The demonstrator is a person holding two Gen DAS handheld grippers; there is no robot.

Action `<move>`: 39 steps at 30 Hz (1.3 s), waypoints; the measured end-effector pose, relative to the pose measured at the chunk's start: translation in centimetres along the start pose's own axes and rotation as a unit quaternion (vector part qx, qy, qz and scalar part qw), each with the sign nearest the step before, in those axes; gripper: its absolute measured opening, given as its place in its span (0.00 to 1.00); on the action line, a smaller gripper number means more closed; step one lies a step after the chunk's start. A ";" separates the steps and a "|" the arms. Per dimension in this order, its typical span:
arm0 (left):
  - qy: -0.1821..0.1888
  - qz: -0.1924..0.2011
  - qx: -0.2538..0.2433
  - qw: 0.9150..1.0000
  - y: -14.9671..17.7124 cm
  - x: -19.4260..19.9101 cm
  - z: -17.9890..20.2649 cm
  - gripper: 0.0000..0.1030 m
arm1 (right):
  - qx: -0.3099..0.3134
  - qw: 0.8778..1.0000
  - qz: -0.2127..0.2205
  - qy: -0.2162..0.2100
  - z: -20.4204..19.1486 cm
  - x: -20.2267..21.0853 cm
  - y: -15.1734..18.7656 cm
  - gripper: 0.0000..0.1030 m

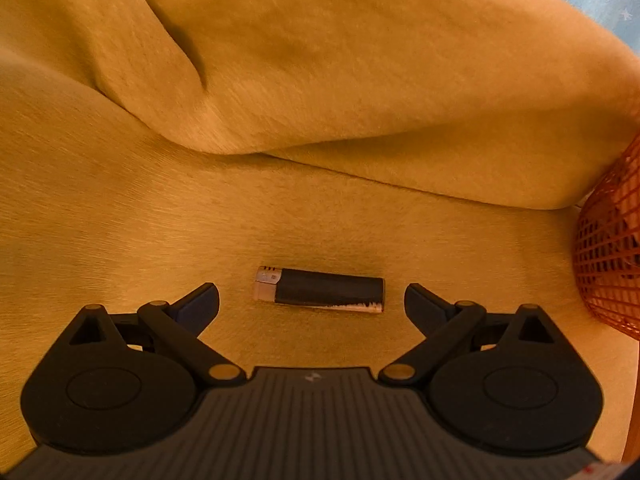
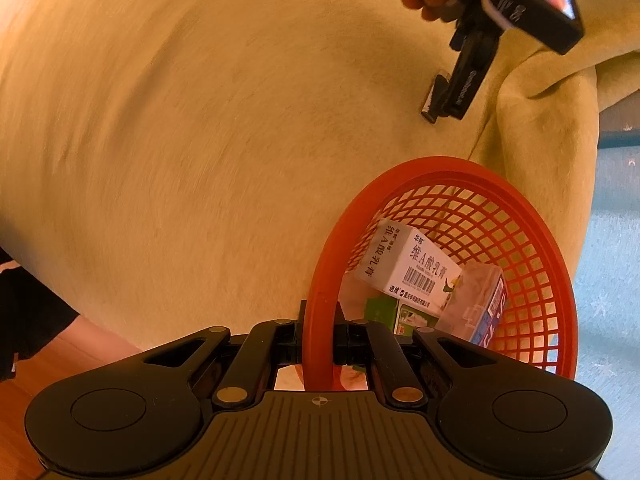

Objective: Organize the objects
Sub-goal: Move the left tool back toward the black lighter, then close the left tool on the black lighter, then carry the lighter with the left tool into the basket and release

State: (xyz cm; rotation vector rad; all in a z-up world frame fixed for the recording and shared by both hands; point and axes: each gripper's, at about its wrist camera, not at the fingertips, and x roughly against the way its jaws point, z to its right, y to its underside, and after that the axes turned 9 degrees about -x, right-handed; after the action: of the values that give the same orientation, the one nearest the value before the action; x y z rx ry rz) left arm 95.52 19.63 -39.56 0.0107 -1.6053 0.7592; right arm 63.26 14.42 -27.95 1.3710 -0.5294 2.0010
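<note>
Left hand-held gripper (image 1: 312, 300) spread wide, lighter (image 1: 320, 290) between fingertips; right hand-held gripper (image 2: 319, 346) clamps basket (image 2: 560, 280) rim.

Yellow plush blanket (image 1: 320, 80) fills most of both frames, folded in a thick ridge across upper centre. Pale blue surface (image 2: 608, 240) at right edge. Wood floor (image 2: 24, 392) lower left.

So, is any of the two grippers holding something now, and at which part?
The right gripper is shut on the red basket, at its near rim. The left gripper is open and holds nothing; the lighter lies between its jaws.
</note>
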 end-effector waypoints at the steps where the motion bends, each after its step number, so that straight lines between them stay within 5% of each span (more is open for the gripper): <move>1: 0.000 -0.001 -0.003 1.000 0.0 -0.4 0.1 0.94 | -0.002 1.000 0.000 -0.001 0.0 0.0 0.0 0.03; 8: 0.001 -0.008 -0.032 0.999 0.0 -2.0 0.4 0.86 | -0.008 1.000 0.002 -0.005 0.3 0.0 0.1 0.03; 10: 0.004 -0.011 -0.039 0.999 -0.1 -2.3 0.4 0.78 | -0.008 1.000 0.003 -0.005 0.3 0.0 0.0 0.03; 19: 0.012 -0.018 -0.020 1.000 0.0 -1.4 0.4 0.76 | -0.008 1.000 0.004 -0.005 0.3 0.0 0.0 0.03; 32: 0.058 0.031 -0.029 0.997 -1.8 9.8 3.9 0.76 | -0.001 1.000 0.002 0.001 -0.2 0.0 -0.1 0.03; 39: 0.116 0.064 -0.052 0.990 -4.0 15.2 7.4 0.76 | 0.006 1.000 -0.001 0.008 -0.6 -0.2 -0.1 0.03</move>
State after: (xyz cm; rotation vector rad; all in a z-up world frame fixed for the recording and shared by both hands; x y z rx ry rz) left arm 87.55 19.28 -24.06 -0.2501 -1.4316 0.7450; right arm 62.97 14.82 -28.31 1.3611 -0.5102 2.0150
